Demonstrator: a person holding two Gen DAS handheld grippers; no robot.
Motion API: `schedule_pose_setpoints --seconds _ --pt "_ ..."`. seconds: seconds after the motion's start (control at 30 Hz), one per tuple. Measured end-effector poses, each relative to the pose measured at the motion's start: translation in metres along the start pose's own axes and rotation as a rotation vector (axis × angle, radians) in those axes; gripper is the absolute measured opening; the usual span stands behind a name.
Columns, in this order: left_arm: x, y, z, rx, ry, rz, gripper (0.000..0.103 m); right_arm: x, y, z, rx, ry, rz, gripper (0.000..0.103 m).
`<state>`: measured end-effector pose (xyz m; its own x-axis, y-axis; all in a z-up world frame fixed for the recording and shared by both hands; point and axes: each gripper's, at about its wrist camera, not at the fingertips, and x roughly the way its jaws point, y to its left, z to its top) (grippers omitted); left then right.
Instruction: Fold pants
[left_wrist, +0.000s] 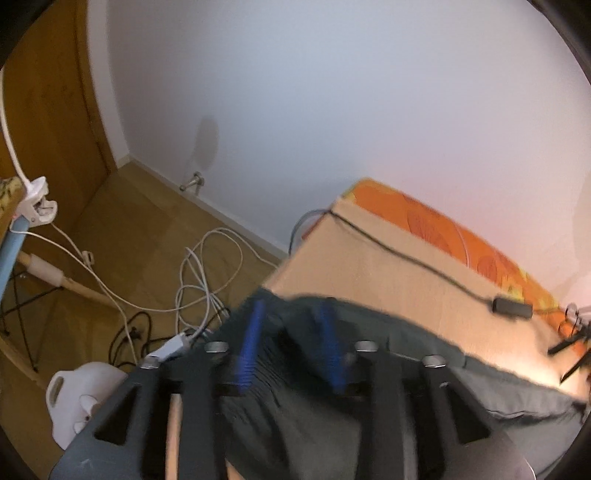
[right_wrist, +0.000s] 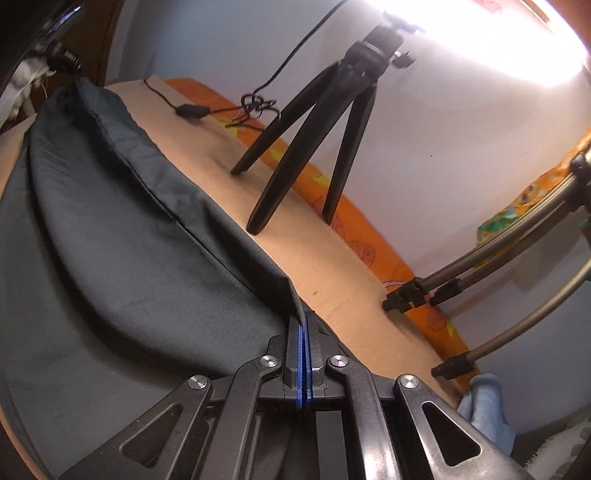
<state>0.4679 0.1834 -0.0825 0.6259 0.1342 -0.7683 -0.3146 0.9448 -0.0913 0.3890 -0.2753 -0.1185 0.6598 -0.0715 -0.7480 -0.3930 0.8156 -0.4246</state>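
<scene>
Dark grey pants (right_wrist: 122, 236) lie spread on a beige table (right_wrist: 332, 266). In the right wrist view my right gripper (right_wrist: 303, 314) is shut on a corner of the pants, pinched between its blue pads at the edge nearest the table's middle. In the left wrist view my left gripper (left_wrist: 291, 314) is open, its blue fingers (left_wrist: 251, 343) apart over the other end of the pants (left_wrist: 314, 417), near the table's left edge. The view is blurred, and I cannot tell whether the fingers touch the cloth.
A small black tripod (right_wrist: 314, 122) stands on the table beyond the pants, with a black cable and adapter (left_wrist: 509, 306) beside it. An orange patterned cloth (left_wrist: 461, 236) runs along the wall. Larger tripod legs (right_wrist: 480, 266) stand at right. White cables (left_wrist: 207, 273) and a white jug (left_wrist: 81, 398) lie on the wooden floor.
</scene>
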Motion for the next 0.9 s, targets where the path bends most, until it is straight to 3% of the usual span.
schedule_pose_setpoints --seconds 0.2,0.37,0.57,0.77,0.8,0.83,0.9 --pt "-0.021 0.033 0.004 0.006 -0.049 -0.003 0.045 0.011 -0.002 0.002 0.001 0.012 0.000 0.000" --pt "-0.014 0.050 -0.023 0.012 0.033 -0.110 0.045 0.015 -0.006 0.006 0.027 0.023 0.025 0.000" --pt "0.007 0.038 -0.040 0.080 0.057 -0.096 0.048 0.012 0.005 0.007 0.003 0.026 0.034 0.000" --pt "0.028 0.019 -0.050 0.166 0.068 0.006 0.048 0.002 0.009 0.011 -0.006 0.019 0.036 0.000" --pt "0.028 0.019 -0.052 0.169 0.055 0.014 0.046 0.000 0.009 0.012 -0.007 0.016 0.038 0.000" --pt "0.026 0.018 -0.054 0.171 0.046 0.011 0.031 -0.002 0.010 0.013 -0.008 0.013 0.041 0.000" --pt "0.022 0.013 -0.057 0.191 0.029 0.017 0.018 -0.005 0.012 0.014 -0.010 0.007 0.047 0.000"
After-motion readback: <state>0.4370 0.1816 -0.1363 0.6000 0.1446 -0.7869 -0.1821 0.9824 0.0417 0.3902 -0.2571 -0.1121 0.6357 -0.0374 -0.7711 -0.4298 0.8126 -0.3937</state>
